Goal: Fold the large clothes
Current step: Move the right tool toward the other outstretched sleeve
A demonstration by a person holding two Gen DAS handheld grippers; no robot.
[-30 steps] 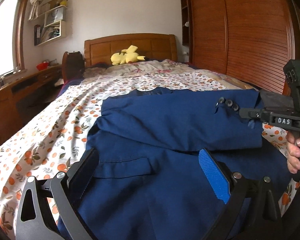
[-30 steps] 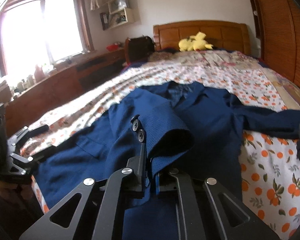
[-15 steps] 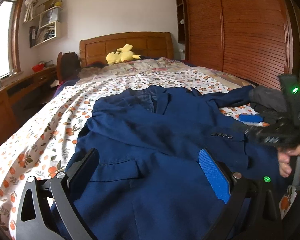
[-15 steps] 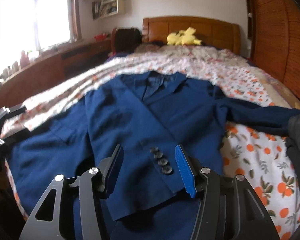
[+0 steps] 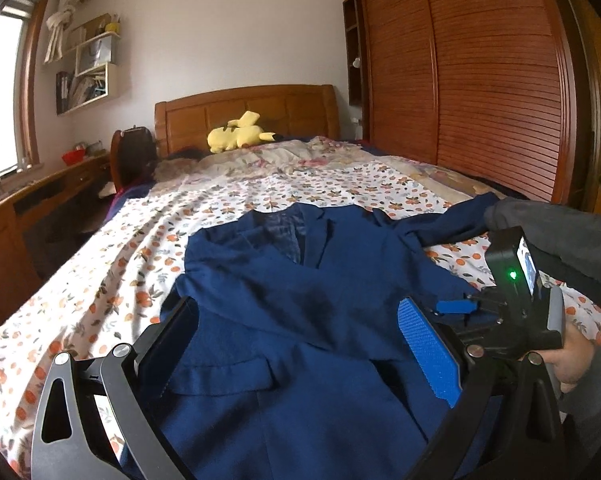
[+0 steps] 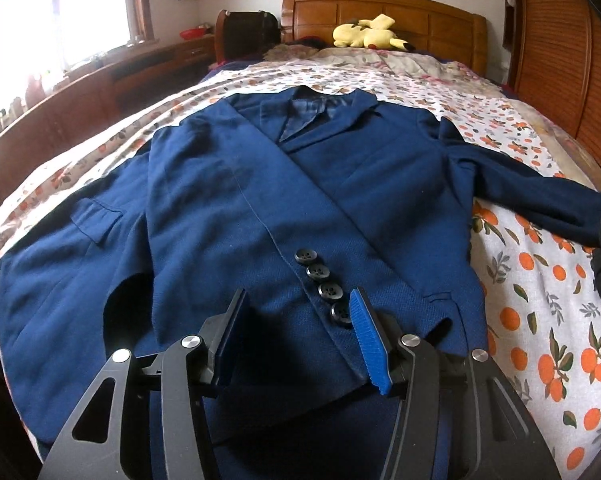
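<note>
A dark blue suit jacket [image 6: 260, 200] lies face up on the bed, collar toward the headboard; it also shows in the left wrist view [image 5: 300, 320]. One sleeve lies folded across its front, with its cuff buttons [image 6: 324, 284] just ahead of my right gripper. The other sleeve [image 6: 540, 196] stretches out to the right. My right gripper [image 6: 296, 332] is open and empty, low over the cuff. My left gripper [image 5: 300, 344] is open and empty over the jacket's lower left part. The right gripper's body [image 5: 516, 304] shows at the right of the left wrist view.
The bed has an orange-print sheet [image 6: 540, 300] and a wooden headboard [image 5: 244, 116] with a yellow plush toy [image 5: 236, 132] against it. A wooden desk [image 5: 28, 216] runs along the left wall. A slatted wardrobe [image 5: 480, 80] stands at the right.
My right gripper, shut on the sleeve cuff a second ago, laid the sleeve across the jacket front, opened and let it go. The left gripper stayed open.
</note>
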